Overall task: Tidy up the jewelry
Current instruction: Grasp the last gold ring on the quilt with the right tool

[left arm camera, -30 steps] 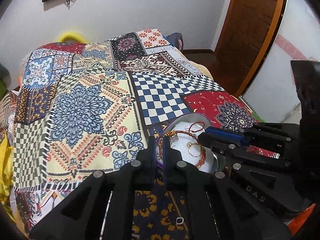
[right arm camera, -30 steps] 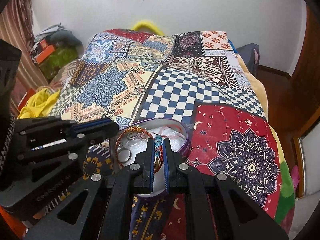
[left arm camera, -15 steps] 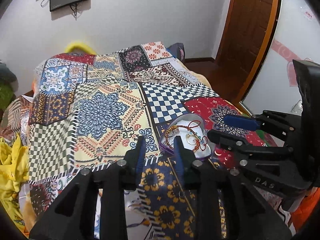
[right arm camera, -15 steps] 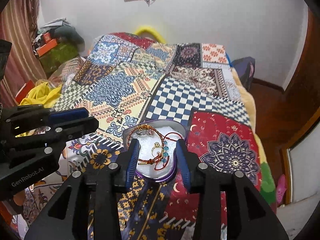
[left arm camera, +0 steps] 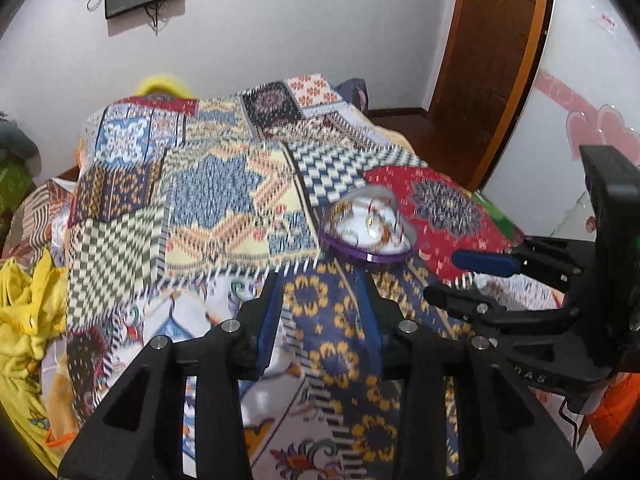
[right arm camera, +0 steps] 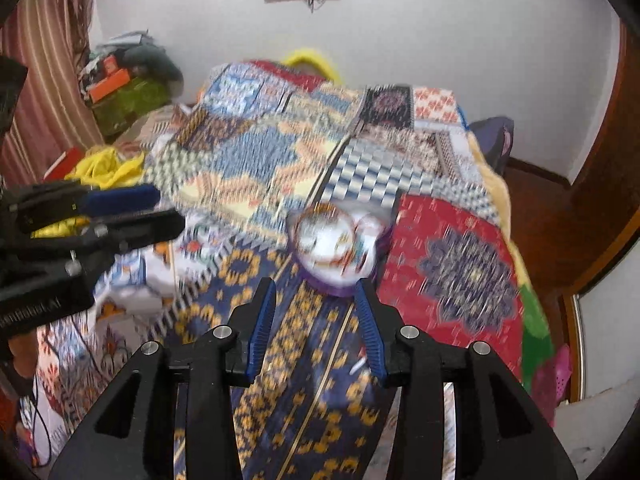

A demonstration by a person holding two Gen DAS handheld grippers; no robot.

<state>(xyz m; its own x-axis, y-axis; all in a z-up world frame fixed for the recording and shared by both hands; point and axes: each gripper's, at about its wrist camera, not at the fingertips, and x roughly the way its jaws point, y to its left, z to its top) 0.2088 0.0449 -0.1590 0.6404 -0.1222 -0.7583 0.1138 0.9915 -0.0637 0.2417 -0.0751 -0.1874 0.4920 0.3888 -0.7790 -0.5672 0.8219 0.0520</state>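
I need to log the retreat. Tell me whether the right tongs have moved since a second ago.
Yes. The right tongs have opened and pulled back toward the bed's near edge: the purple jewelry tin, earlier between their tips, now sits beyond them.

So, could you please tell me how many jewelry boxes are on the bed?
1. A heart-shaped purple box holding bracelets sits on the patchwork bedspread, ahead of both open hand-held grippers. Others may be hidden by blur.

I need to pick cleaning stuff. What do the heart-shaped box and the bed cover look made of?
Heart-shaped box: likely metal tin, with a glossy purple rim that catches light and a white lining; blur leaves this uncertain. Bed cover: soft printed fabric, matte, draping and wrinkling over the bed edge in patchwork patterns.
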